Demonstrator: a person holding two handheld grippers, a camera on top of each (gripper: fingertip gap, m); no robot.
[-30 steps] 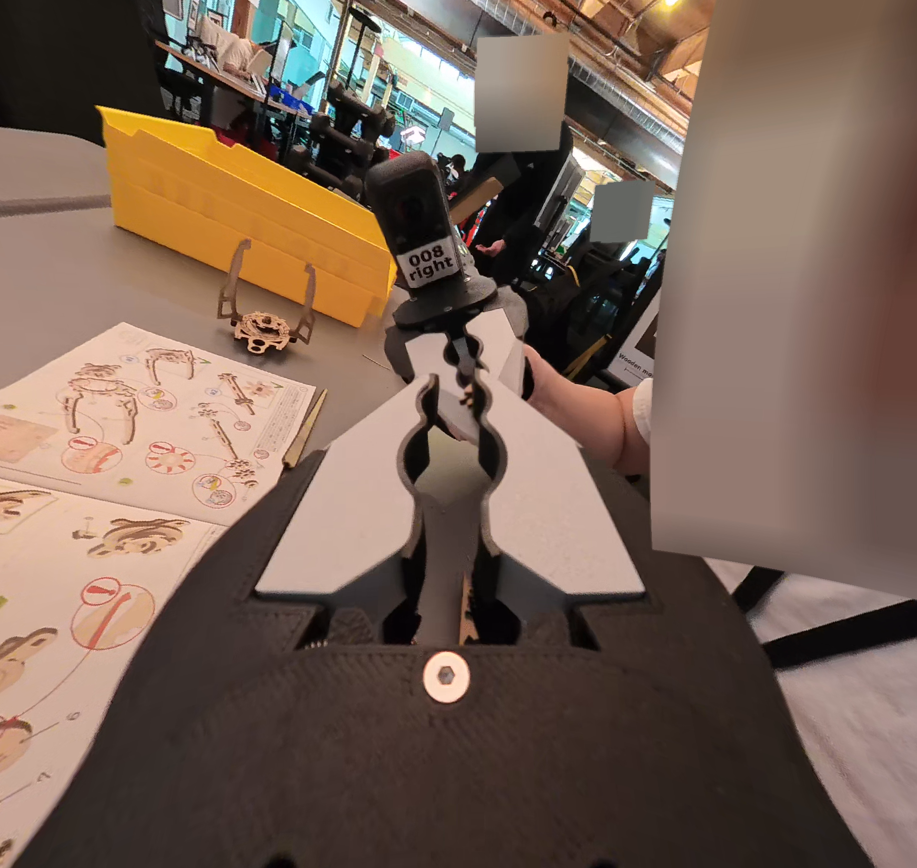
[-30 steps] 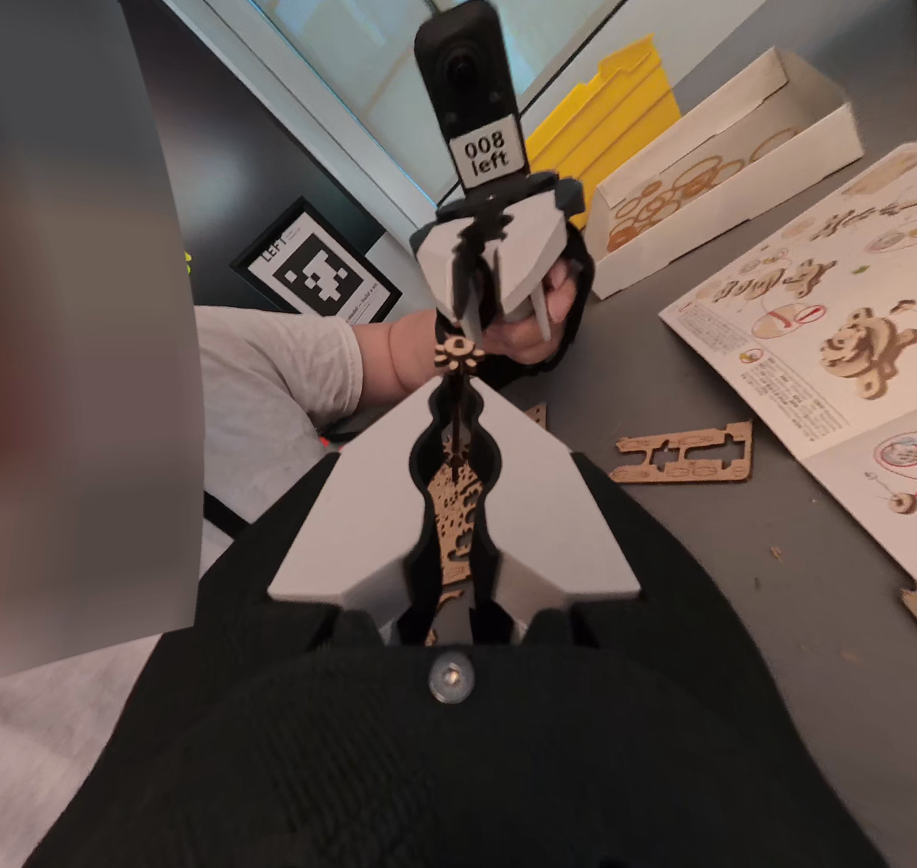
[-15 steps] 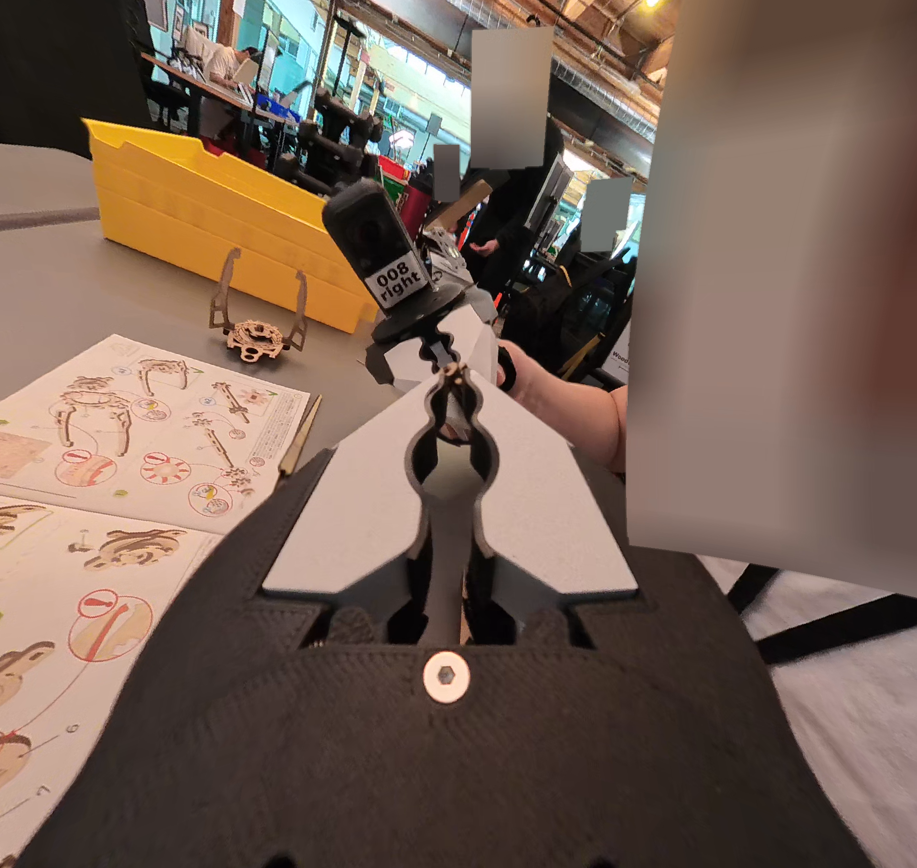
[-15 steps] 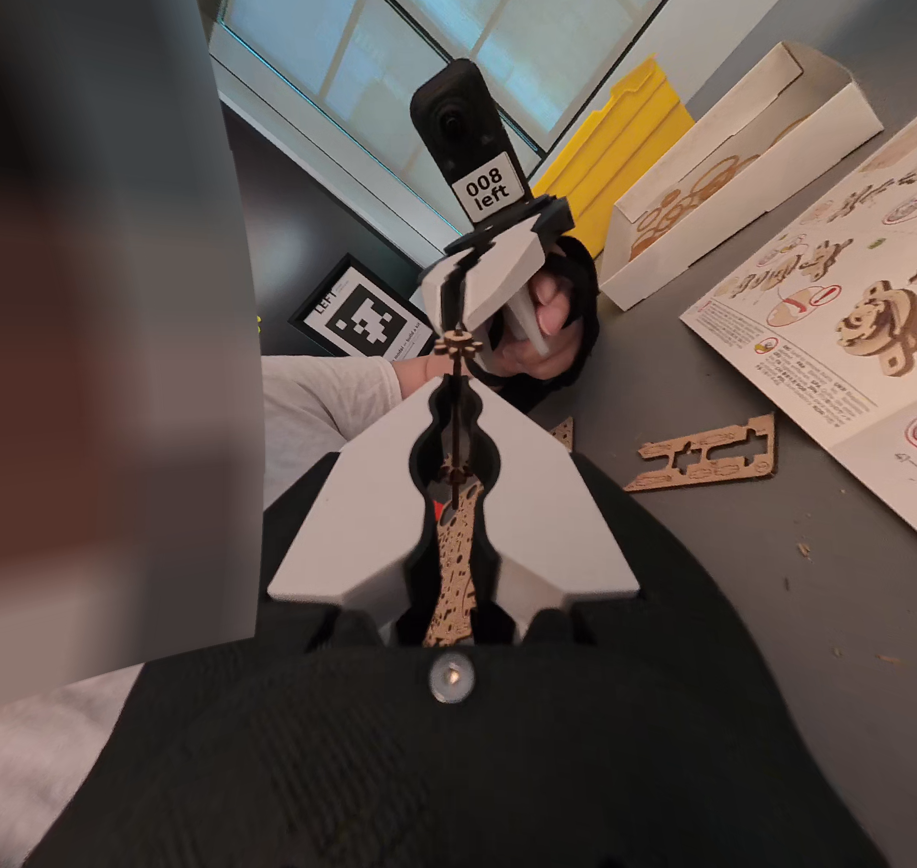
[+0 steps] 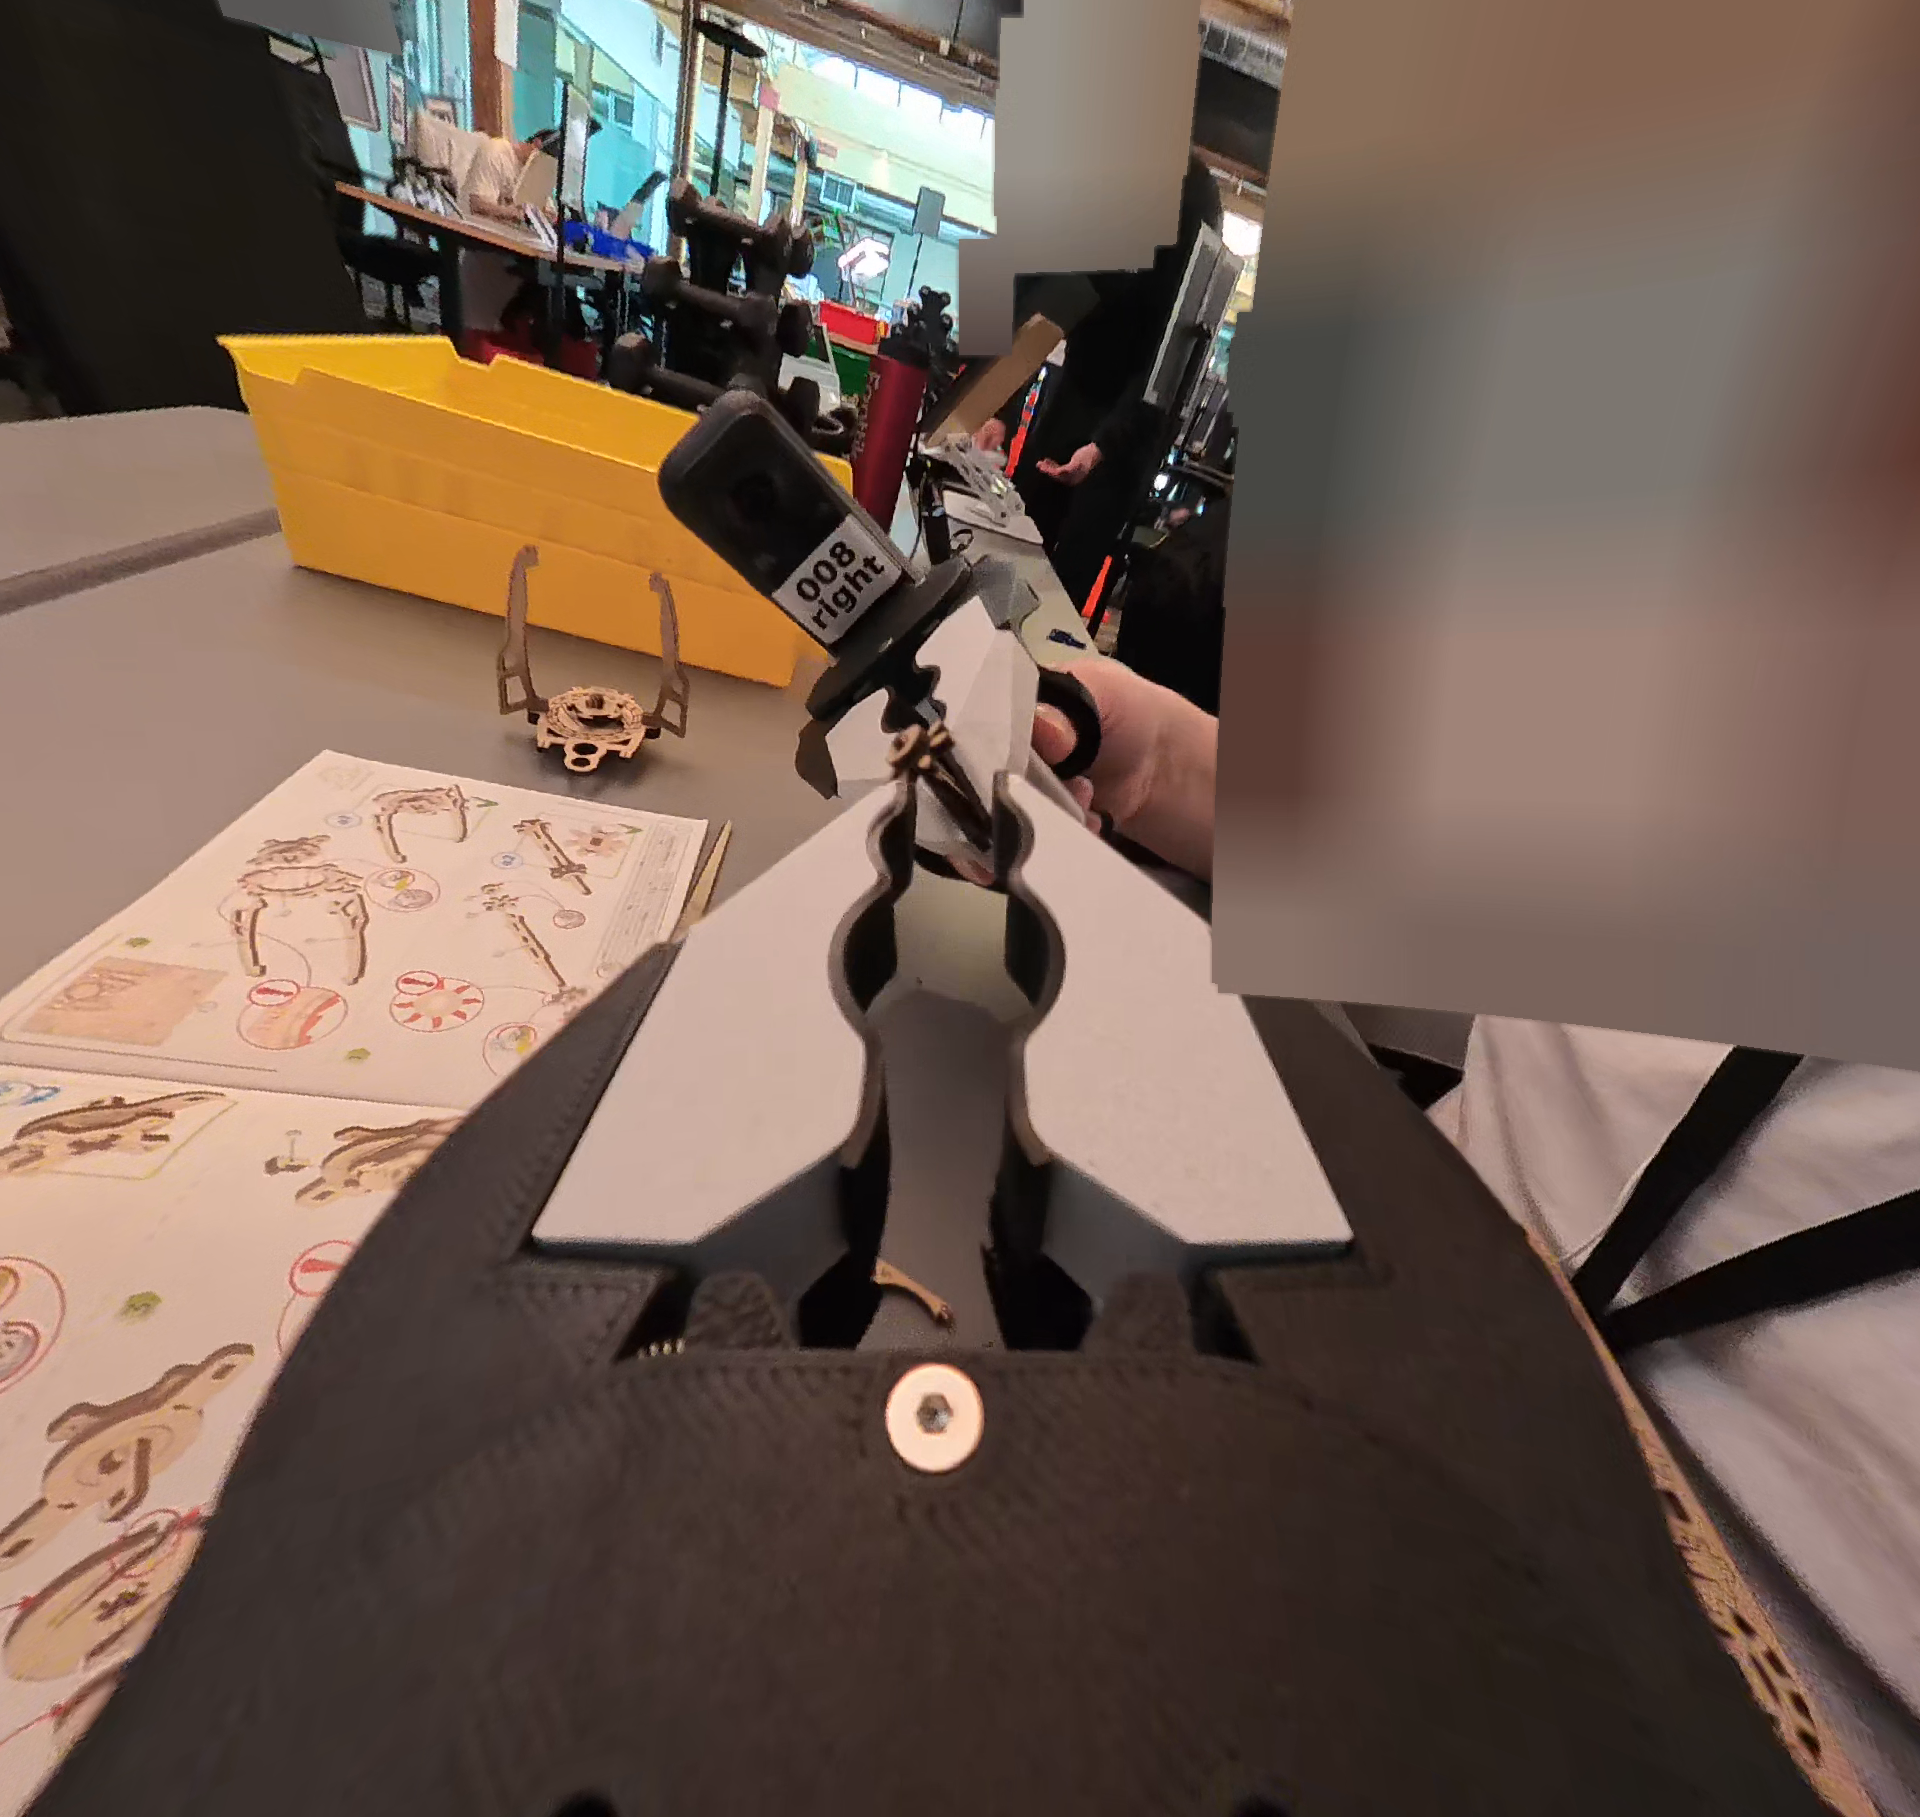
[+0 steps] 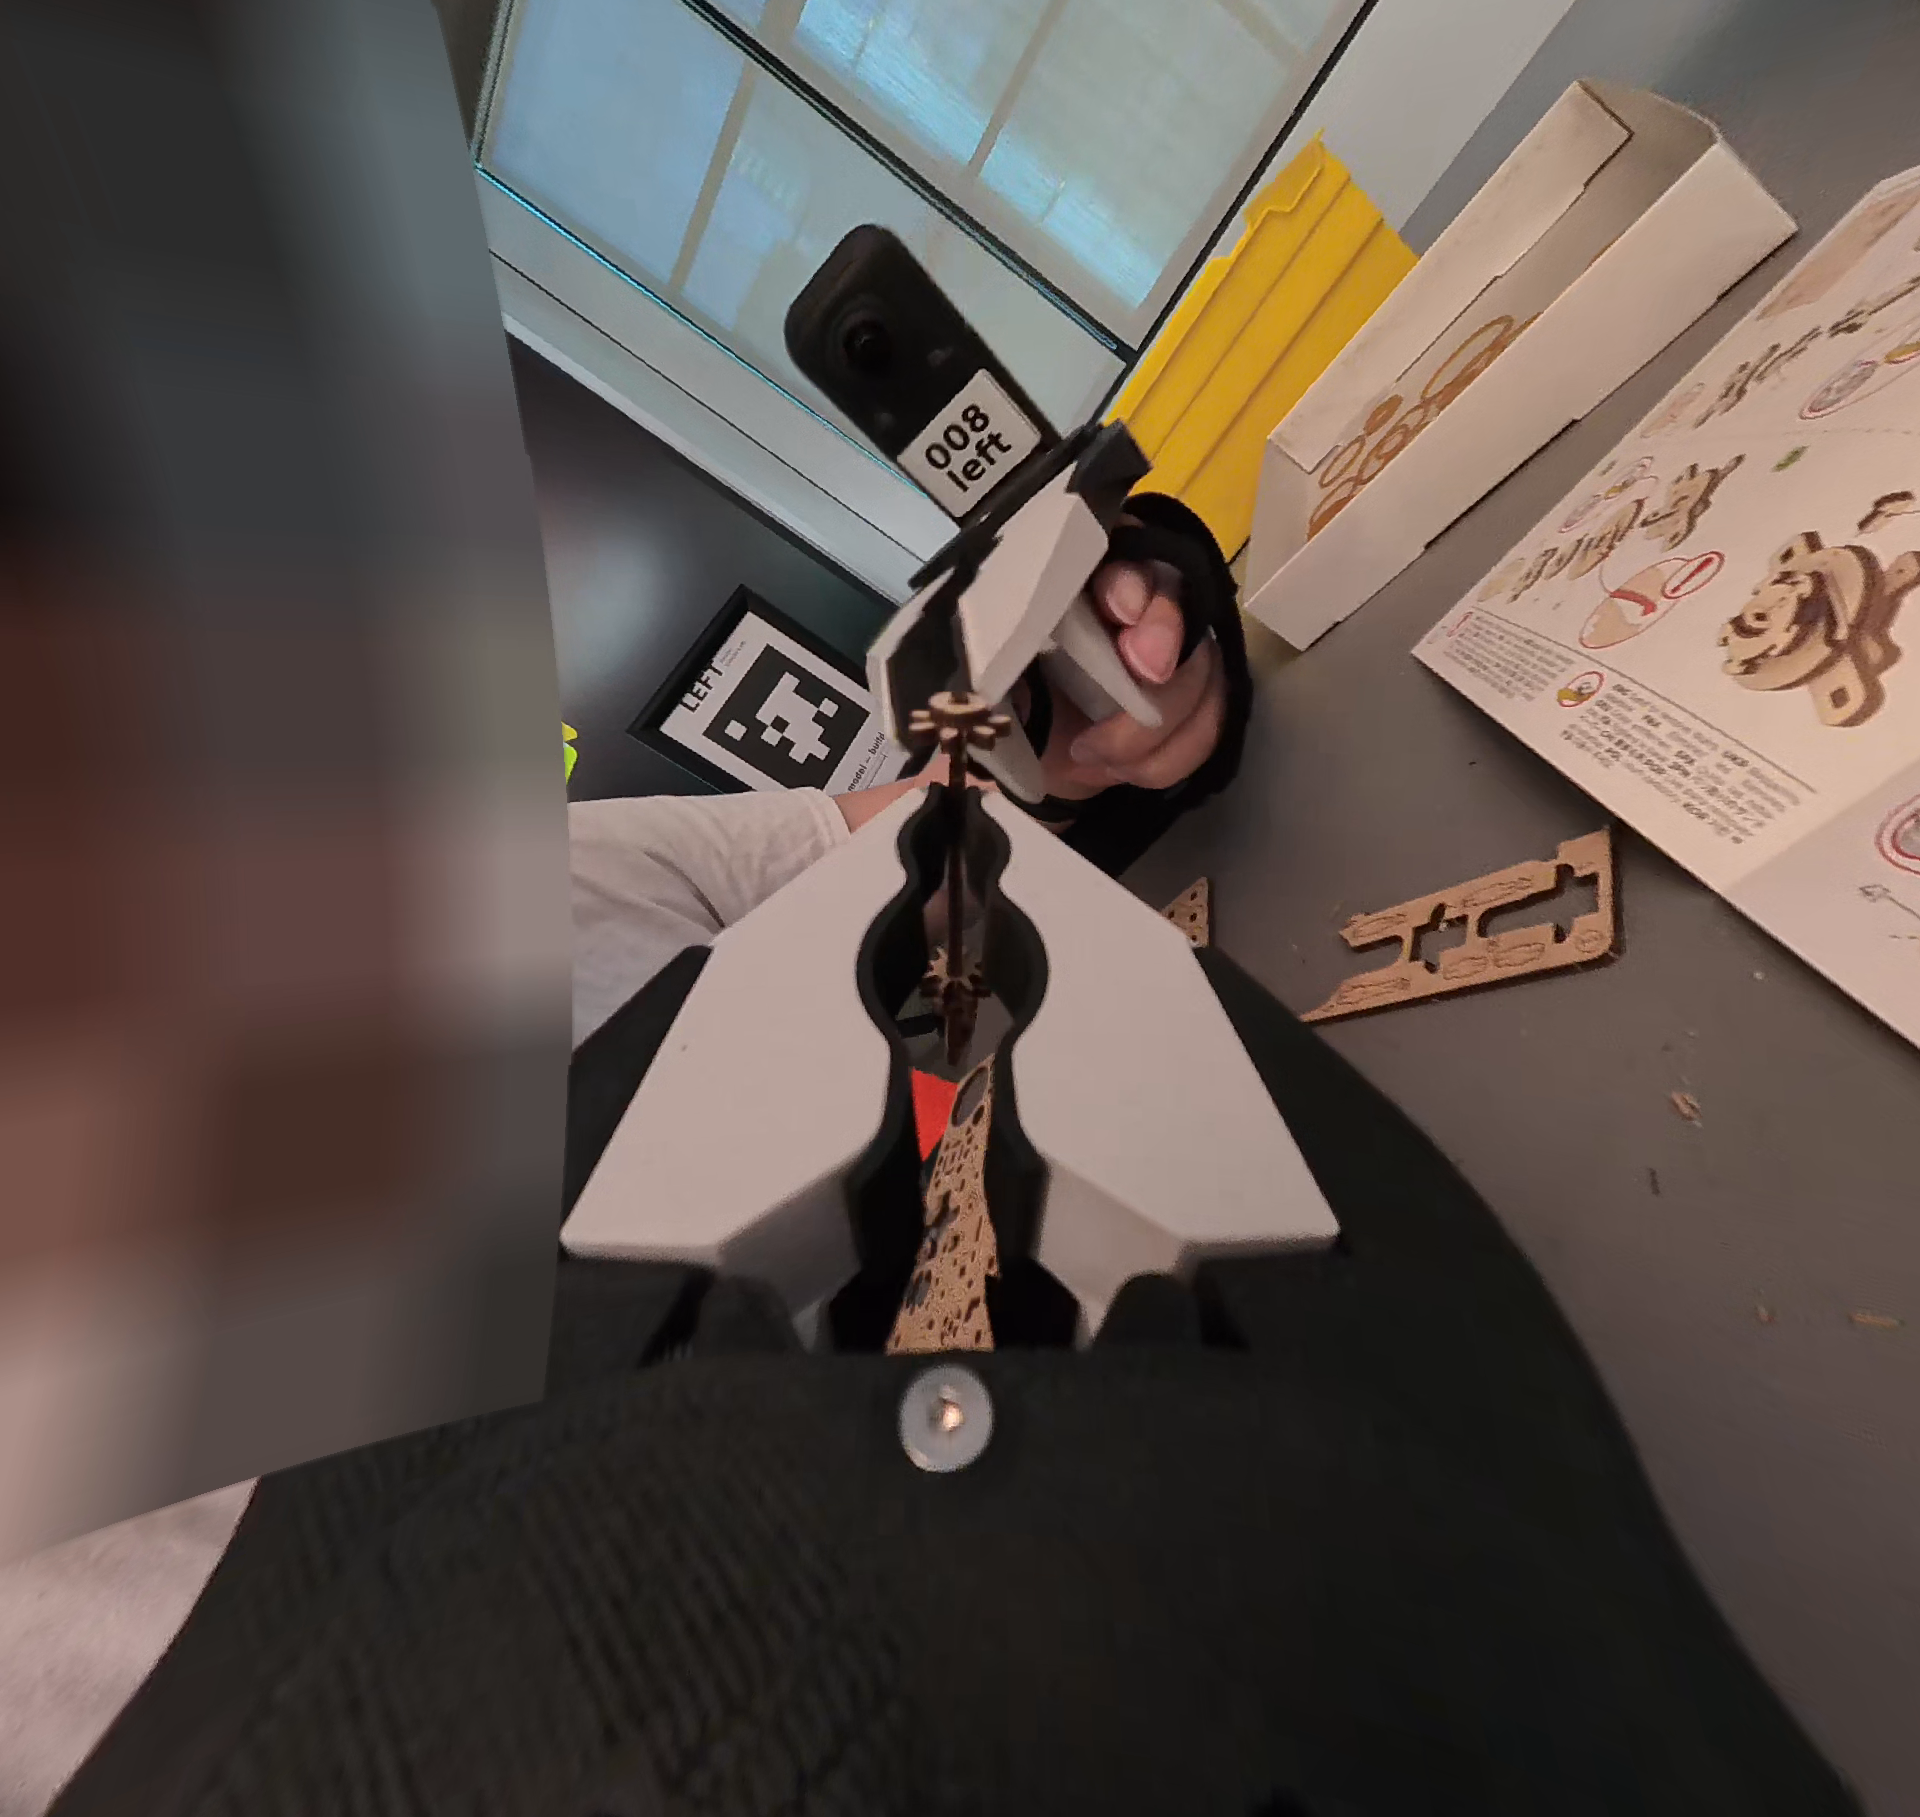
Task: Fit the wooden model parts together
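My right gripper (image 6: 954, 817) is shut on a thin wooden axle (image 6: 954, 894) that stands upright between its fingers. The axle has a small gear at its top (image 6: 956, 720) and another lower down. My left gripper (image 5: 951, 801) is held in the air facing the right one, its jaws a narrow gap apart with nothing between them. In the left wrist view the axle's top gear (image 5: 920, 749) sits just beyond my left fingertips, in front of the right gripper (image 5: 904, 728). The left gripper also shows in the right wrist view (image 6: 935, 666).
A part-built wooden model (image 5: 592, 697) with two upright arms stands on the grey table near a yellow bin (image 5: 499, 479). Instruction sheets (image 5: 343, 915) lie to the left. A white box of wooden sheets (image 6: 1507, 333) and a punched-out wooden frame (image 6: 1486, 936) lie nearby.
My left gripper's jaws have spread a little since half a second ago. Both grippers have tilted and stay tip to tip. The right gripper still holds the axle.
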